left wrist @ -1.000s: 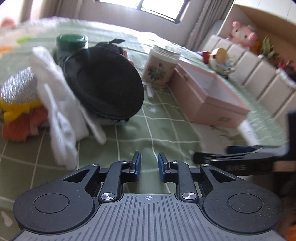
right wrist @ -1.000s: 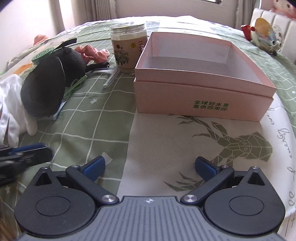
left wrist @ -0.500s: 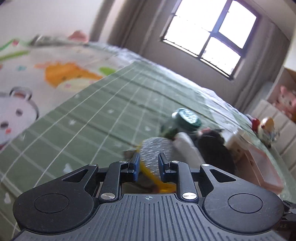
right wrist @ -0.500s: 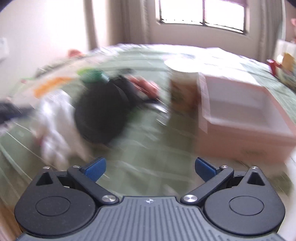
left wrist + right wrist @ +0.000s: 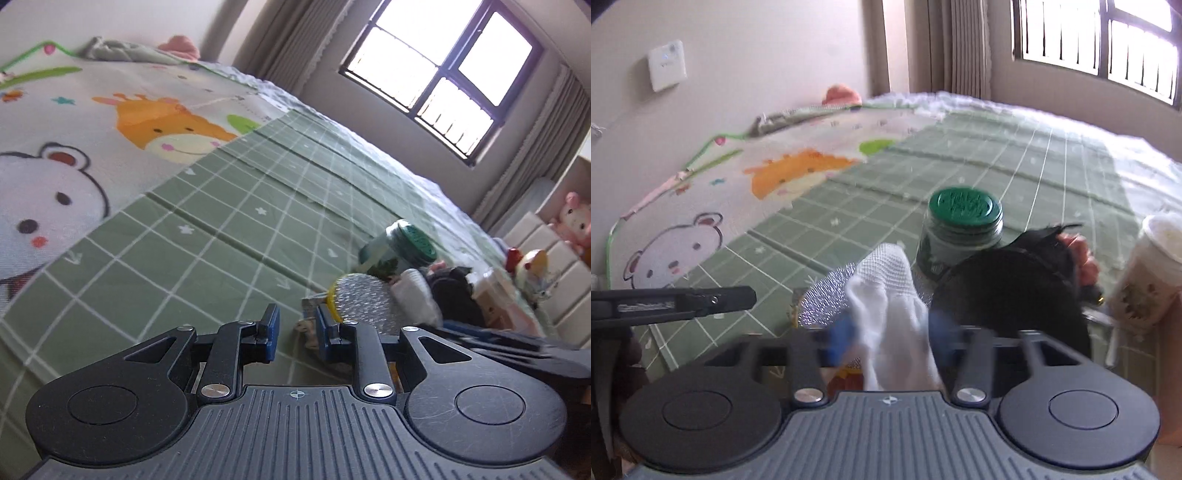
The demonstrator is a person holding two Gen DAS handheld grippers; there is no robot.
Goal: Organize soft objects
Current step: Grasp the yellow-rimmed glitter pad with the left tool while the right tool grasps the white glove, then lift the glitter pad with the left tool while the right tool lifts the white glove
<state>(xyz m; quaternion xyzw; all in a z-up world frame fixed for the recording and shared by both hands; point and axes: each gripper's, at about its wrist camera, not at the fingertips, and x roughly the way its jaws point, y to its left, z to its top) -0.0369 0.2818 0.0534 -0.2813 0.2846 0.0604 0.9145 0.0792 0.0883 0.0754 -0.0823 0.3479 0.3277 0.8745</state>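
White sock (image 5: pixel 890 306): lying lower centre of the right wrist view, draped between the blue pads (image 5: pixel 842 338) of the right tongs (image 5: pixel 892 341); in the left wrist view it is showing as a pale roll (image 5: pixel 413 293) at centre right.
Right tongs: half a second ago they were standing wide apart with nothing between them; now the pads are sitting close on either side of the sock, though blur is making it hard to tell whether they are gripping it.
Left tongs (image 5: pixel 295 334): staying narrowly parted as before, holding nothing, hovering over the green checked bedspread (image 5: pixel 229 240).
Silver scrubber (image 5: pixel 827 299): peeking out left of the sock, partly covered by it; its yellow part is mostly hidden behind the right tongs.
Black cap (image 5: pixel 1008 295): sitting just right of the sock, its lower edge cut off by the tongs' body.
Green-lidded jar (image 5: pixel 964 229): standing behind sock and cap, sharper now than in the smeared earlier frame.
Cream jar (image 5: pixel 1148 273): being cut off at the right edge.
Pink box (image 5: pixel 506 310): in the left view only a sliver is showing at the right, behind the other tongs' arm.
Cartoon blanket (image 5: pixel 713 206): filling the upper left.
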